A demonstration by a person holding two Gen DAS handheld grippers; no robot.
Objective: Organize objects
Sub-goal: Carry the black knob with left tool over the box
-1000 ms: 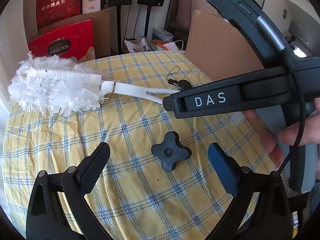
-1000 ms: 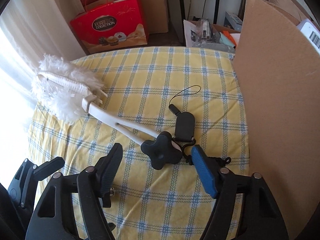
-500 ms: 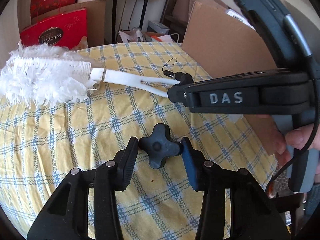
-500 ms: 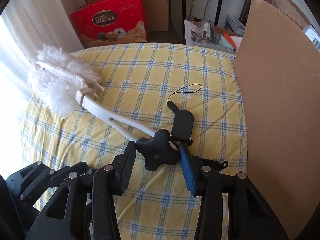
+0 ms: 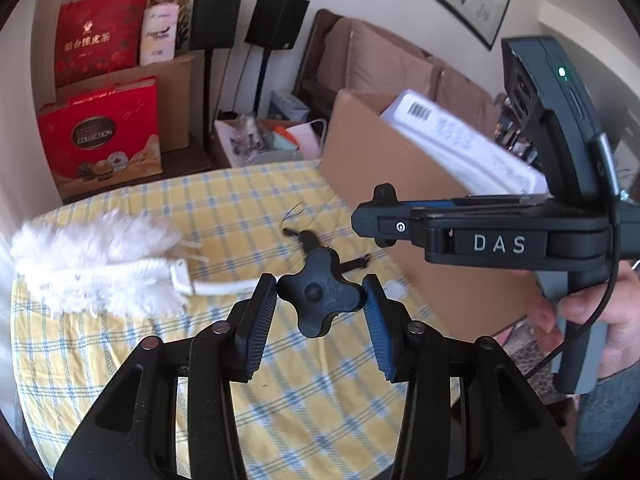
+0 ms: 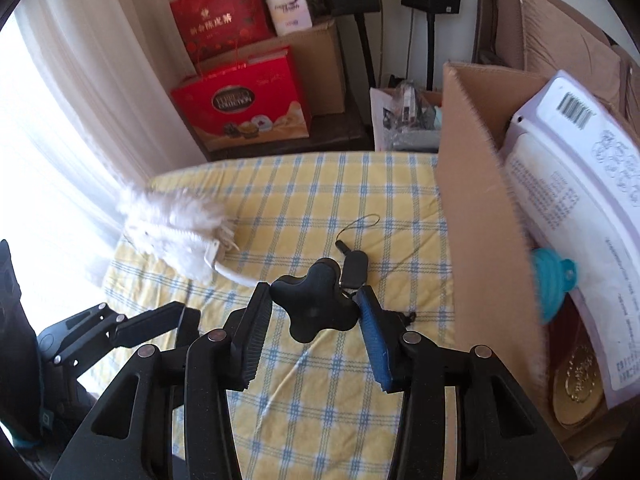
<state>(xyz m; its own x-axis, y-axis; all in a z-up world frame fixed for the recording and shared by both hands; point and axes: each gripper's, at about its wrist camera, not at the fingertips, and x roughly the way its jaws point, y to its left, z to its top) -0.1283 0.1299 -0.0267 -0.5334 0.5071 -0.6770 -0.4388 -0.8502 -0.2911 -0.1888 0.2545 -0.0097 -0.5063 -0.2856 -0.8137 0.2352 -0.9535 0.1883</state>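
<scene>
Each wrist view shows a black four-lobed knob held between that camera's own fingers. In the left wrist view the knob (image 5: 319,294) sits in my left gripper (image 5: 320,300), lifted above the yellow checked tablecloth (image 5: 248,400). In the right wrist view a knob (image 6: 316,306) sits in my right gripper (image 6: 316,312), also raised. The right gripper's body (image 5: 500,236) crosses the left wrist view at the right, with a knob lobe at its tip. A white fluffy duster (image 5: 96,260) lies at the left; it also shows in the right wrist view (image 6: 176,224). A black key fob (image 6: 354,268) with a cord lies behind.
An open cardboard box (image 6: 480,240) stands at the table's right, holding a white packet (image 6: 568,184), a teal funnel (image 6: 552,284) and a gold round tin (image 6: 576,384). Red gift bags (image 6: 244,108) and speaker stands are on the floor beyond the table.
Both grippers have closed from wide open onto a black knob and lifted it off the cloth. Both views have risen and tilted up toward the box.
</scene>
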